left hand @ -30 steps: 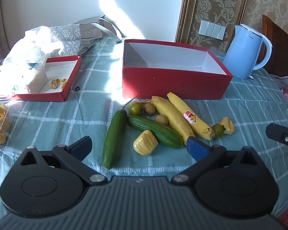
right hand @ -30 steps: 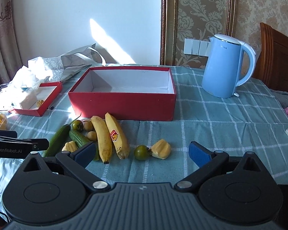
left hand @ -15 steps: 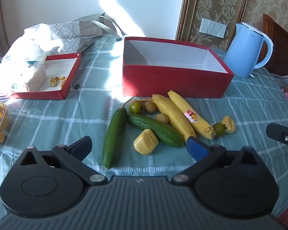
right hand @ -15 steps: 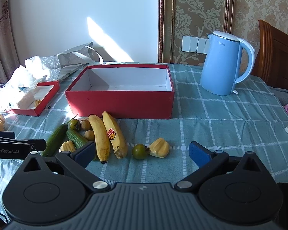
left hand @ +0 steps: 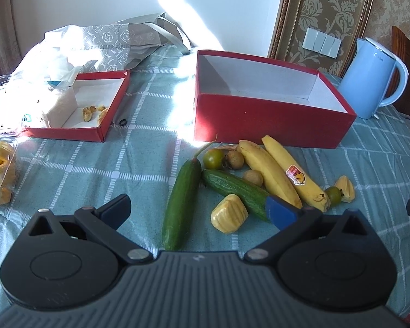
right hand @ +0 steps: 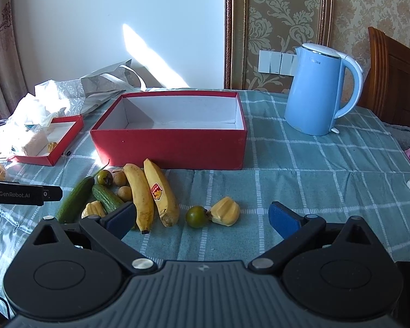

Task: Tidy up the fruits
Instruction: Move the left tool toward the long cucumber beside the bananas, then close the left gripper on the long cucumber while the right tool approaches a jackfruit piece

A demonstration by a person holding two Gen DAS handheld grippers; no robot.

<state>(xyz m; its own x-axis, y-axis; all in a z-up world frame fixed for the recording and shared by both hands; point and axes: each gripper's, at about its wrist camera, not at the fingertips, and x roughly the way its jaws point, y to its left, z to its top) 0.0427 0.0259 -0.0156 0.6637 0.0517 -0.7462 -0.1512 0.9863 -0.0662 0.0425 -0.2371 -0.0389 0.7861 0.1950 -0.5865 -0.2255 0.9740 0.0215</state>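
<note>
Both views crept fwd; left gripper (left hand: 198, 209) & right gripper (right hand: 202, 216) wide, empty; red box (right hand: 166, 147) beyond.

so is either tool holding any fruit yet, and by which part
Nothing is held. The left tool and right tool are both open above the table, with the fruit lying loose.

The surface (right hand: 300, 164) wore a teal cloth crossed by a white grid. The large box (right hand: 169, 147) was red outside and white within, as was the smaller box (left hand: 68, 131). Two bananas (right hand: 150, 191) were yellow, one bearing a red sticker (right hand: 156, 191). Both cucumbers (left hand: 181, 202) were dark green. The round fruit (right hand: 196, 216) was olive green, and the jackfruit piece (right hand: 225, 214) beside it pale yellow. The kettle (right hand: 317, 93) was light blue. The wallpaper (right hand: 276, 13) showed beige damask scrolls. Both tongs were black with blue pads (right hand: 283, 217).
</note>
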